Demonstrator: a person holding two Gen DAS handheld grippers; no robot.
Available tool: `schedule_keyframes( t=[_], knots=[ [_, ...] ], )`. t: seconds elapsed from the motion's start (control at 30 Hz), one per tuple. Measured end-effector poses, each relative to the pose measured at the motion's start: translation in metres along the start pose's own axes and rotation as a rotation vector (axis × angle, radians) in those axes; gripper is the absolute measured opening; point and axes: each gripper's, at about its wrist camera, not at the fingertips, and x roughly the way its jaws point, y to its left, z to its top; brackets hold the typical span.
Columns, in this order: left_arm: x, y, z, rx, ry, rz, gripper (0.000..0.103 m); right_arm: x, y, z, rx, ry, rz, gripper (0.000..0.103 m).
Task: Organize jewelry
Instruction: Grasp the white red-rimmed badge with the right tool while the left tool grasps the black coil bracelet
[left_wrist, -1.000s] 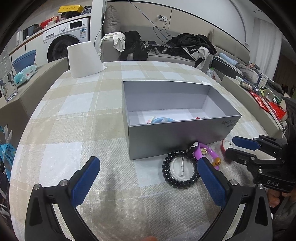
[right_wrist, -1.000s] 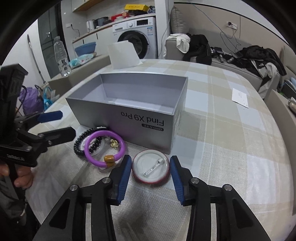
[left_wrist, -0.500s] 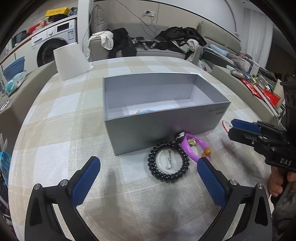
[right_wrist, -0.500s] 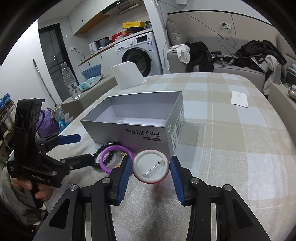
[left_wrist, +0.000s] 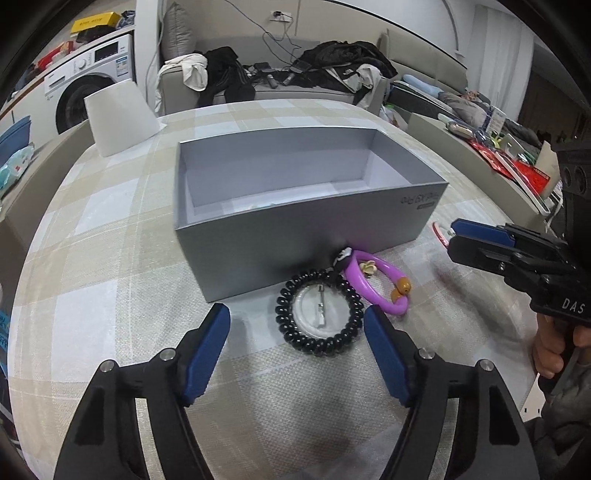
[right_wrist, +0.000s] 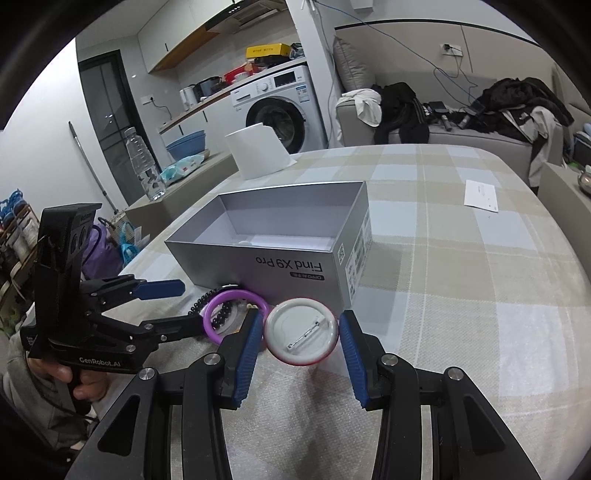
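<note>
An open grey box (left_wrist: 306, 236) stands on the checked tablecloth; it also shows in the right wrist view (right_wrist: 280, 258). In front of it lie a black coil bracelet (left_wrist: 319, 312) around a white pin badge (left_wrist: 317, 308), and a purple bangle (left_wrist: 376, 282). My left gripper (left_wrist: 297, 354) is open just before the coil bracelet. My right gripper (right_wrist: 301, 349) is shut on a red-rimmed pin badge (right_wrist: 301, 336) and holds it above the table, near the box's corner. The purple bangle (right_wrist: 234, 308) lies to its left.
A white paper cone (left_wrist: 118, 114) stands at the table's far left. A paper slip (right_wrist: 480, 195) lies on the far right of the table. A sofa with clothes (left_wrist: 295, 77) and a washing machine (right_wrist: 280, 107) are behind.
My right gripper has lifted the red-rimmed badge off the table. My left gripper has narrowed its opening and moved closer to the coil bracelet.
</note>
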Motion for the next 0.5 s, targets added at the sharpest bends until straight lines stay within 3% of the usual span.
schedule_keyframes(
  t=[0.1, 0.13, 0.23, 0.3, 0.33, 0.5],
  knots=[
    [0.0024, -0.0046, 0.0000, 0.030, 0.016, -0.005, 0.067, -0.0003, -0.0008, -0.0004, 0.004, 0.000, 0.004, 0.042],
    [0.0048, -0.0054, 0.0002, 0.035, 0.029, -0.007, 0.060, 0.0002, -0.0008, -0.0003, 0.005, 0.003, 0.006, 0.042],
    [0.0060, -0.0085, 0.0016, 0.055, 0.036, 0.004, 0.057, 0.0005, -0.0007, -0.0002, 0.003, 0.005, 0.009, 0.042],
    [0.0063, -0.0090, 0.0021, 0.062, 0.036, 0.005, 0.052, 0.0005, -0.0008, -0.0004, 0.005, 0.005, 0.009, 0.042],
    [0.0056, -0.0086, 0.0020, 0.063, 0.034, 0.000, 0.044, 0.0007, -0.0008, -0.0004, 0.004, 0.006, 0.010, 0.042],
    [0.0000, -0.0060, -0.0007, 0.049, 0.015, -0.030, 0.032, 0.0002, 0.0009, -0.0015, -0.001, 0.008, 0.007, 0.042]
  ],
)
